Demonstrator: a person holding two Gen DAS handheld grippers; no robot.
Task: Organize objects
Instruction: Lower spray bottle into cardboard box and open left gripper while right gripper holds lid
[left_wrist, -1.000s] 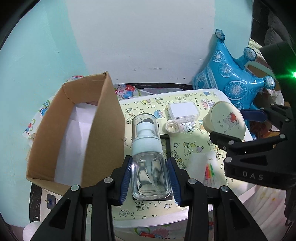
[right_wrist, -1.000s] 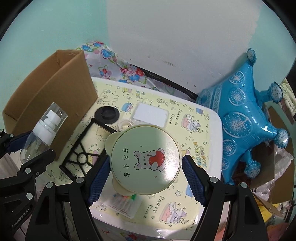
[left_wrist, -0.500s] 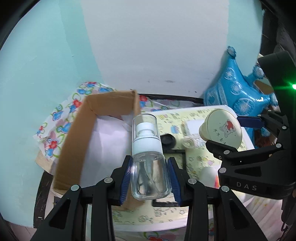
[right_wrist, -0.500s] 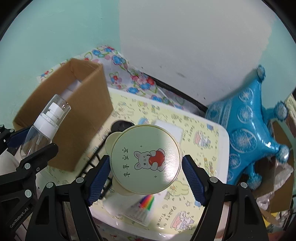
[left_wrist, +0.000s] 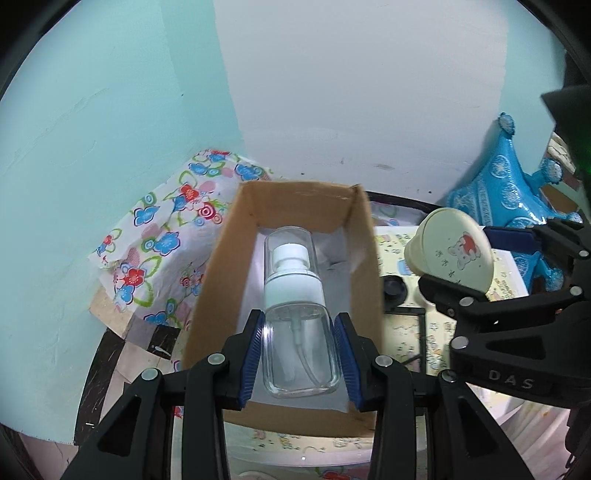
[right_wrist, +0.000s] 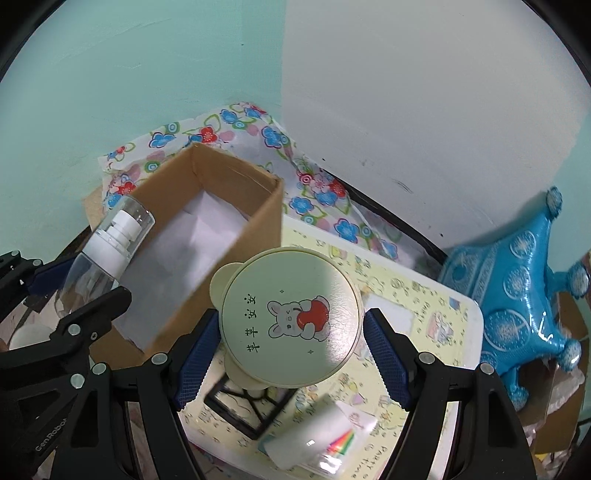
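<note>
While the left gripper clamped its blue pads against the clear plastic spray bottle with a white pump and transparent cap, the bottle hung above the open brown cardboard box lined with white paper. Just to the right, the right gripper grasped a round cream case printed with a cartoon rabbit holding a red apple over the yellow cartoon-patterned tabletop. A black square frame and what looked like a clear packet with rainbow stripes, blurred near the table's front edge, lay beneath the case. A blue foil balloon leaned against the wall.
</note>
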